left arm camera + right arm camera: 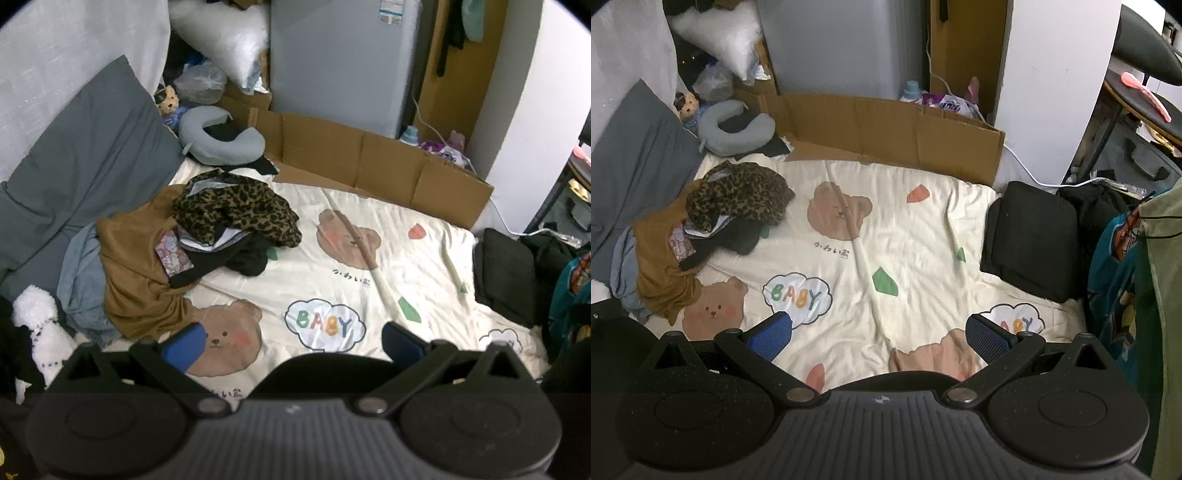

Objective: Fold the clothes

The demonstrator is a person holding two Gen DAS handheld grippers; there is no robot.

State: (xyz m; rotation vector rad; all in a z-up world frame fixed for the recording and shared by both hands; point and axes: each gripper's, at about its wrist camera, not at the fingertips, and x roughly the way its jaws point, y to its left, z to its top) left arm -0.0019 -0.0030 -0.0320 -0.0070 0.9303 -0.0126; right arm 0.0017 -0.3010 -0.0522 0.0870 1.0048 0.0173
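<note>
A heap of unfolded clothes (pixel 177 243) is lying on the left side of the bed (pixel 369 280), with a leopard-print garment (pixel 236 210) sitting on top of a brown garment (pixel 136 280) and pale blue denim (pixel 79 280) spilling out at the far left. A grey pillow (pixel 85 158) is leaning against the wall behind the heap, and a grey neck pillow (pixel 221 136) is resting just beyond it. Flattened cardboard (pixel 886 125) is standing along the far edge of the bed. A stack of folded black clothes (pixel 1030 236) is sitting at the right edge (hanging fabric is crowding in beside it). The middle of the cream bear-print sheet is lying open. The left gripper (pixel 291 343) and right gripper (pixel 879 332) are both hovering over the near edge, jaws spread wide and holding nothing.
</note>
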